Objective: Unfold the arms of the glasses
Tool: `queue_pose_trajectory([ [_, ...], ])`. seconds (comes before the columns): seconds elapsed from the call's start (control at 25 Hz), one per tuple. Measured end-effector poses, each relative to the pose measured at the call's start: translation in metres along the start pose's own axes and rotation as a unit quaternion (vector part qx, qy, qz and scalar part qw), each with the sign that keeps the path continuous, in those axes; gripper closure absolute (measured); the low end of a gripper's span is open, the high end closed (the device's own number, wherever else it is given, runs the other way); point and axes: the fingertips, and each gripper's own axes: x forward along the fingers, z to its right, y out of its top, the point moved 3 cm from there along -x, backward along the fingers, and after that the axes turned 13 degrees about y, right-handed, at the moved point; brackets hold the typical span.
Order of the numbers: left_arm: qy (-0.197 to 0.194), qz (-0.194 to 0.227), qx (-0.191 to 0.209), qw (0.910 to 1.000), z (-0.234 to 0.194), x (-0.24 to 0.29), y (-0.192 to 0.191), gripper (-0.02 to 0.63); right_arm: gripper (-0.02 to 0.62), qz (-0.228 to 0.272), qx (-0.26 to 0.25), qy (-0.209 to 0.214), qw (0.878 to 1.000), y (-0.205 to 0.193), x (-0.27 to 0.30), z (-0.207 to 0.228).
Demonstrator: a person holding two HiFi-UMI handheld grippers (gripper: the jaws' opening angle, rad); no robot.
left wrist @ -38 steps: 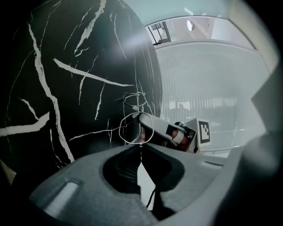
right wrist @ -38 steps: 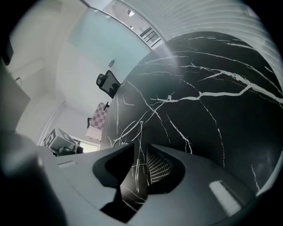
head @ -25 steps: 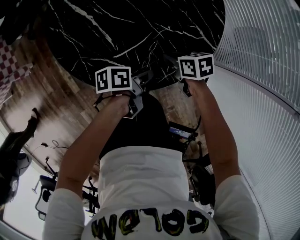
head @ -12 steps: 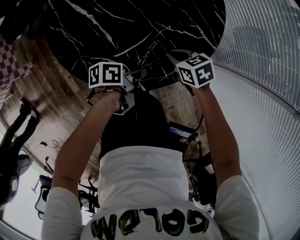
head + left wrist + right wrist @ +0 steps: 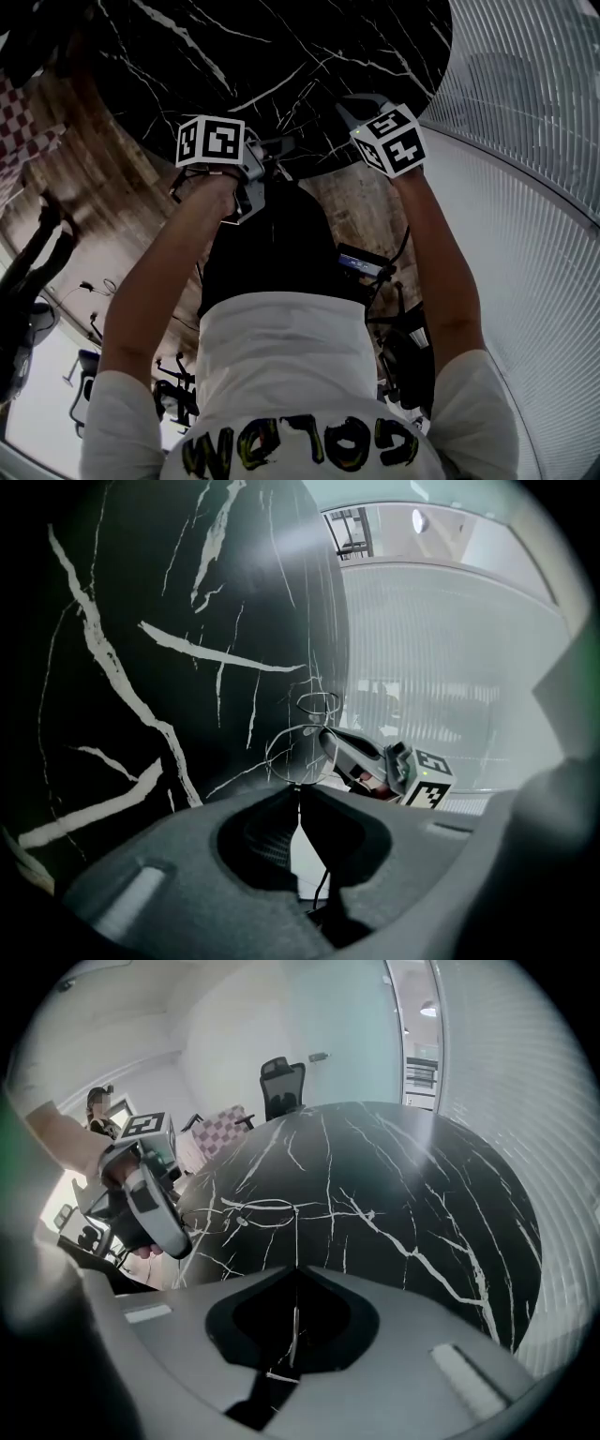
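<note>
Thin wire-frame glasses (image 5: pixel 302 733) hang above the black marble table (image 5: pixel 122 621) between my two grippers. In the left gripper view both round lens rims show just past my left gripper (image 5: pixel 298 789), whose jaws are shut on a thin wire part of the frame. The right gripper view shows the glasses (image 5: pixel 267 1207) from the other side, with one thin arm running straight down into my shut right gripper (image 5: pixel 295 1271). Seen from the head, the left gripper (image 5: pixel 281 146) and right gripper (image 5: pixel 343 111) face each other over the table's near edge; the glasses are too faint to make out there.
The round table's edge (image 5: pixel 309 169) lies just under the grippers, with wooden floor (image 5: pixel 112 206) below. A ribbed glass wall (image 5: pixel 525 141) curves along the right. Beyond the table stand an office chair (image 5: pixel 281 1082) and a checkered seat (image 5: pixel 223 1129).
The right gripper has rolled about its own axis, so its marker cube now sits tilted. The left gripper has shifted slightly up and left in the head view. Both stay shut.
</note>
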Motion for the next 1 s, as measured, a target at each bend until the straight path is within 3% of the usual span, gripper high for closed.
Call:
queue_pose_trajectory([
  [0.44,-0.015,-0.02,0.014,0.9996,-0.006,0.01,0.008,0.573,0.588,0.016,0.013,-0.014,1.0,0.007,0.006,0.005],
  [0.68,-0.015,-0.021,0.028,0.9993,-0.007,0.008,0.008,0.511,0.581,0.027,0.017,-0.027,0.999,0.008,0.004,0.007],
  [0.8,-0.012,-0.017,0.038,0.999,-0.008,0.005,0.008,0.475,0.499,0.036,0.025,-0.029,0.999,0.007,0.003,0.007],
  [1.0,0.005,-0.007,0.049,0.9987,-0.013,-0.004,0.004,0.453,0.462,0.051,0.04,-0.034,0.997,0.003,-0.007,0.003],
])
